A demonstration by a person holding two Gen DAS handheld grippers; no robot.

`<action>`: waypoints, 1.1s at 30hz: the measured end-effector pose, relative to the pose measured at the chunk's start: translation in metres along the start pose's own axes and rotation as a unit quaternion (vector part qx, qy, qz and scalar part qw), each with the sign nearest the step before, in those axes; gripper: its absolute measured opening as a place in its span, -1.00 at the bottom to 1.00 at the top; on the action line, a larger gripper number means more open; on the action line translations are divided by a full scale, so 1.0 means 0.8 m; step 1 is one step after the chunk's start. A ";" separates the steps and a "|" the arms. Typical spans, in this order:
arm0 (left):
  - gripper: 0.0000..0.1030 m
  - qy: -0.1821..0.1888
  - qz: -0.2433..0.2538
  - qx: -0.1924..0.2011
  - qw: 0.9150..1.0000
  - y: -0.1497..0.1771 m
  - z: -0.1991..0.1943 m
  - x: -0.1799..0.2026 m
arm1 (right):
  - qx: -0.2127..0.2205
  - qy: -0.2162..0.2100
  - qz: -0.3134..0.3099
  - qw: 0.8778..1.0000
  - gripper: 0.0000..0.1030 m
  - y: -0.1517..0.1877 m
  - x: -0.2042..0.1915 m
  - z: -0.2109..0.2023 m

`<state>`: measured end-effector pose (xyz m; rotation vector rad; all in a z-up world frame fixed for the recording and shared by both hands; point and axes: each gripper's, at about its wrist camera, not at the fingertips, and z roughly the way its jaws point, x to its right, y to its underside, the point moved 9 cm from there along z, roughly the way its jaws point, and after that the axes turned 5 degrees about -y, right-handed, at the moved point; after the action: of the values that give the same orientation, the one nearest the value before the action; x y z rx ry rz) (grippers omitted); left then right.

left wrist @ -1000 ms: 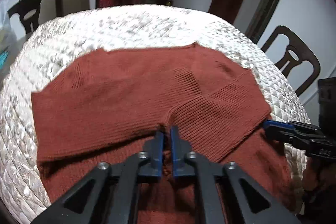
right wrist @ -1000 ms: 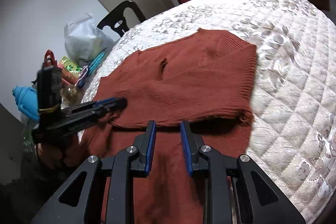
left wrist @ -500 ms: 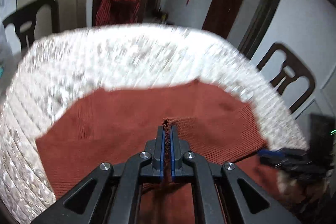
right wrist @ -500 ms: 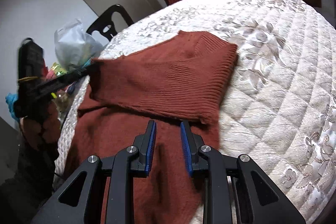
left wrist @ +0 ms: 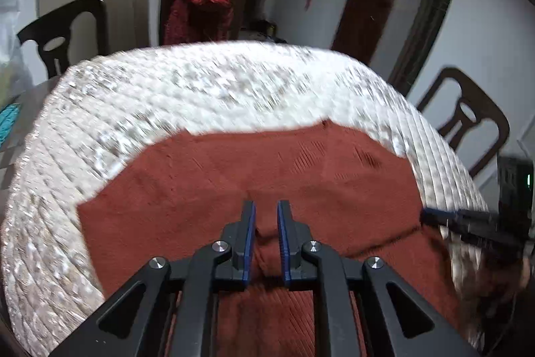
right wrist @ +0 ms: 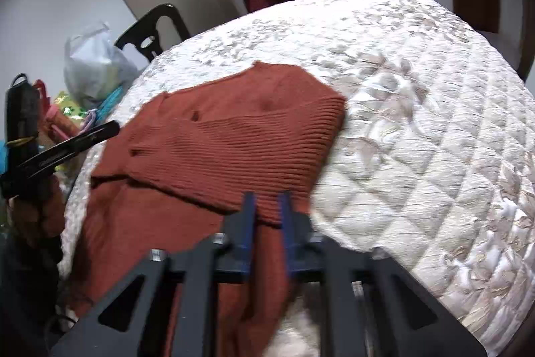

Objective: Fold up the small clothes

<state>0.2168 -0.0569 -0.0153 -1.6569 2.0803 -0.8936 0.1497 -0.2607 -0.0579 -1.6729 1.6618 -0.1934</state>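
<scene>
A rust-red knitted sweater (left wrist: 234, 189) lies spread on a round table covered with a white quilted cloth (left wrist: 167, 96), filling the lower middle of the left wrist view. Part of the sweater is folded over itself, and its ribbed edge crosses the middle of the right wrist view. At the bottom centre of the left wrist view, the left gripper (left wrist: 266, 223) hovers over the sweater with its blue-lined jaws a little apart and opening; a raised ridge of knit sits in the gap, but the pads do not press on it. In the right wrist view the same gripper appears at the left edge, gripped by a person's hand (right wrist: 30, 209), with its fingers standing over the sweater's left border. At the bottom centre of the right wrist view, the right gripper (right wrist: 267, 213) is blurred and its jaws are closing on the near ribbed edge of the folded layer, which passes between them; the knit looks pinched there. In the left wrist view this gripper shows at the right edge as a dark blurred bar at the sweater's right side. Beyond the table, at the top of both views, a dark chair (left wrist: 200, 12) has a red garment draped over its back. A pale plastic bag (right wrist: 93, 66) sits at upper left of the right wrist view, beside another dark chair (right wrist: 157, 29).
</scene>
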 end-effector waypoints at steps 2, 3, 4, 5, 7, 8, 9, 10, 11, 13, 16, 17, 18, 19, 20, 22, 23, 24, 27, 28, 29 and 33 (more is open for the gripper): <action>-0.66 0.007 0.018 -0.025 1.000 0.021 0.013 0.011 | 0.001 0.007 -0.003 1.000 -0.86 -0.002 0.003 -0.005; -0.66 0.006 0.026 -0.036 0.999 0.031 0.018 0.015 | 0.002 0.008 -0.004 1.000 -0.86 -0.004 0.003 -0.007; -0.66 0.000 0.033 -0.039 0.999 0.037 0.022 0.017 | 0.008 0.009 -0.007 1.000 -0.86 -0.008 0.002 -0.010; -0.65 -0.006 0.041 -0.031 0.999 0.038 0.020 0.020 | 0.012 0.012 -0.011 1.000 -0.86 -0.013 0.001 -0.012; -0.65 -0.007 0.040 -0.034 0.999 0.036 0.018 0.020 | 0.016 0.017 -0.015 1.000 -0.81 -0.021 0.000 -0.014; -0.65 -0.004 0.035 -0.034 0.999 0.033 0.016 0.021 | 0.017 0.020 -0.017 1.000 -0.81 -0.026 0.000 -0.013; -0.65 -0.002 0.035 -0.028 0.999 0.027 0.013 0.023 | 0.018 0.021 -0.019 0.999 -0.81 -0.030 0.000 -0.010; -0.65 -0.006 0.039 -0.018 0.999 0.019 0.010 0.023 | 0.021 0.023 -0.022 0.999 -0.81 -0.038 0.002 -0.006; -0.64 -0.015 0.041 -0.008 0.999 0.012 0.008 0.023 | 0.021 0.027 -0.022 0.999 -0.81 -0.044 0.004 -0.002; -0.50 -0.025 0.039 0.006 0.999 -0.003 0.014 0.021 | 0.016 0.036 -0.023 0.999 -0.81 -0.056 0.011 0.012; -0.49 -0.027 0.027 -0.030 0.999 0.001 0.050 0.014 | 0.000 0.057 -0.018 0.998 -0.81 -0.062 0.028 0.034; -0.48 -0.030 0.026 -0.032 0.999 0.004 0.056 0.012 | 0.001 0.054 -0.016 0.998 -0.81 -0.064 0.030 0.035; -0.48 -0.033 0.029 -0.019 0.999 0.004 0.053 0.014 | 0.001 0.054 -0.014 0.998 -0.81 -0.064 0.030 0.033; -0.49 -0.037 0.033 -0.021 0.999 0.007 0.049 0.015 | 0.001 0.058 -0.016 0.998 -0.81 -0.062 0.028 0.028; -0.49 -0.036 0.033 -0.019 0.999 0.009 0.041 0.017 | 0.004 0.060 -0.022 0.998 -0.81 -0.060 0.024 0.023; -0.49 -0.023 0.033 -0.013 0.999 0.016 0.025 0.021 | 0.009 0.052 -0.038 0.998 -0.81 -0.050 0.007 0.008; -0.48 -0.021 0.035 -0.010 0.999 0.021 0.019 0.023 | 0.009 0.047 -0.045 0.998 -0.81 -0.044 -0.001 0.004; -0.48 -0.021 0.037 -0.009 0.999 0.026 0.013 0.024 | 0.007 0.042 -0.054 0.998 -0.81 -0.033 -0.011 -0.001; -0.49 -0.019 0.037 -0.017 0.999 0.044 0.016 0.026 | -0.009 0.035 -0.067 0.997 -0.81 -0.007 -0.020 0.001; -0.49 -0.026 0.042 -0.007 0.999 0.046 0.016 0.026 | -0.016 0.039 -0.073 0.996 -0.81 0.002 -0.019 0.007; -0.49 -0.029 0.045 -0.003 0.999 0.046 0.016 0.027 | -0.010 0.040 -0.076 0.996 -0.81 0.002 -0.019 0.006; -0.49 -0.035 0.027 -0.006 0.999 0.044 0.006 0.025 | -0.006 0.050 -0.074 0.996 -0.81 -0.004 -0.021 -0.002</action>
<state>0.1883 -0.0726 -0.0396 -1.6065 2.0760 -0.7955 0.1487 -0.2468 -0.0485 -1.8220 1.6148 -0.3450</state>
